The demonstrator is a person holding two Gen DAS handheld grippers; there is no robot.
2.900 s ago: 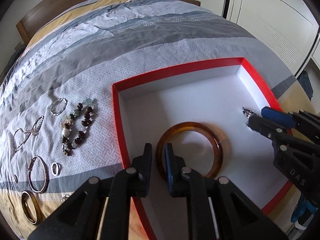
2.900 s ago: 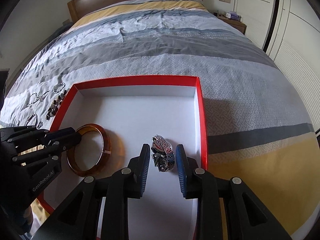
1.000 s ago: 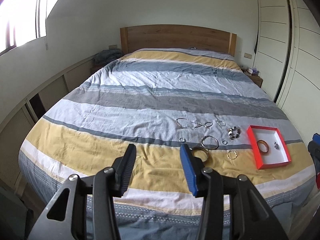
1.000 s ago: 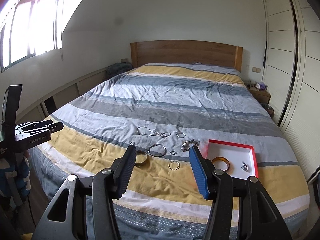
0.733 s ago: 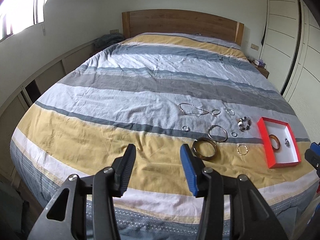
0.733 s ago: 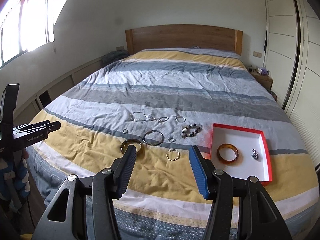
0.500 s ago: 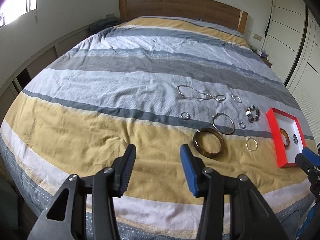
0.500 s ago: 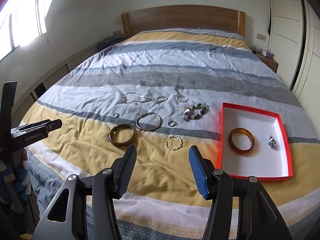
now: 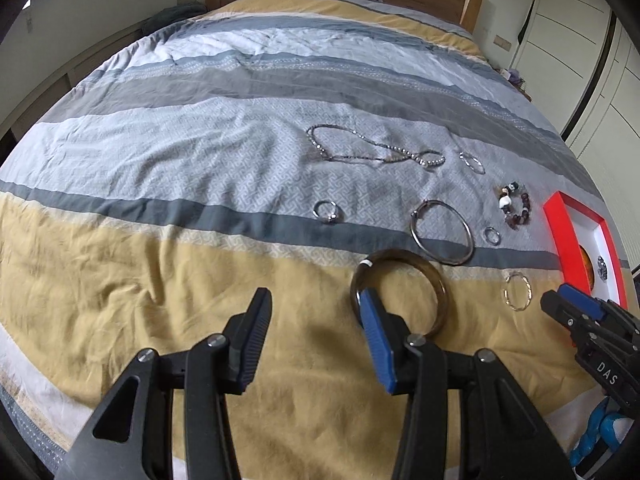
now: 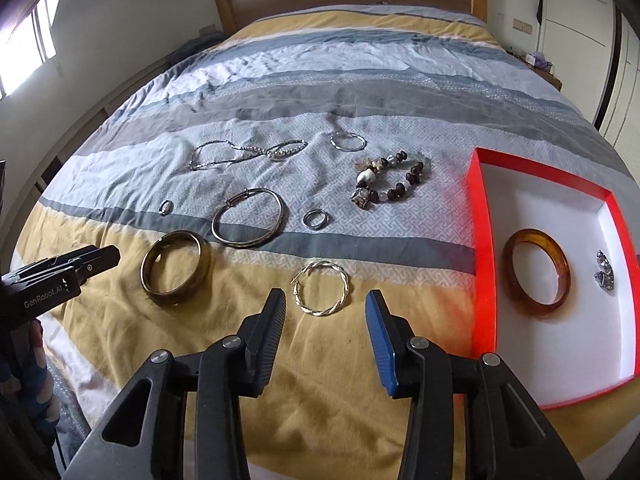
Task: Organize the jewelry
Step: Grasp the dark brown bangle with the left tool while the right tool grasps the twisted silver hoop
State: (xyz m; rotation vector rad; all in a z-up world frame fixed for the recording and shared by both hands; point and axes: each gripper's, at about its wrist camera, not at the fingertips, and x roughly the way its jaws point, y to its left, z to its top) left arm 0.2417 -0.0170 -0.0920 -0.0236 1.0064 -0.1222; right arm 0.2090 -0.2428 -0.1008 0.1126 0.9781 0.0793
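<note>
R gripper [image 10: 325, 312] jaws apart, twisted gold hoop [image 10: 321, 289] flat on bedspread [image 10: 120, 320] just ahead betw tips; L gripper [image 9: 310, 320] also apart, dark bangle [image 9: 400, 294] at its R finger; red box [image 10: 482, 280] to R.

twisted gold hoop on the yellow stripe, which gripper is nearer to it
Right. The right gripper is open just short of the twisted gold hoop, which lies ahead between its fingers. The left gripper is off to the hoop's left, by the dark brown bangle.

Bare bedspread [image 10: 120, 344] is left open before the twisted gold hoop [image 10: 321, 289]; passage rightward is blocked by the red tray [image 10: 482, 264] wall.
</note>
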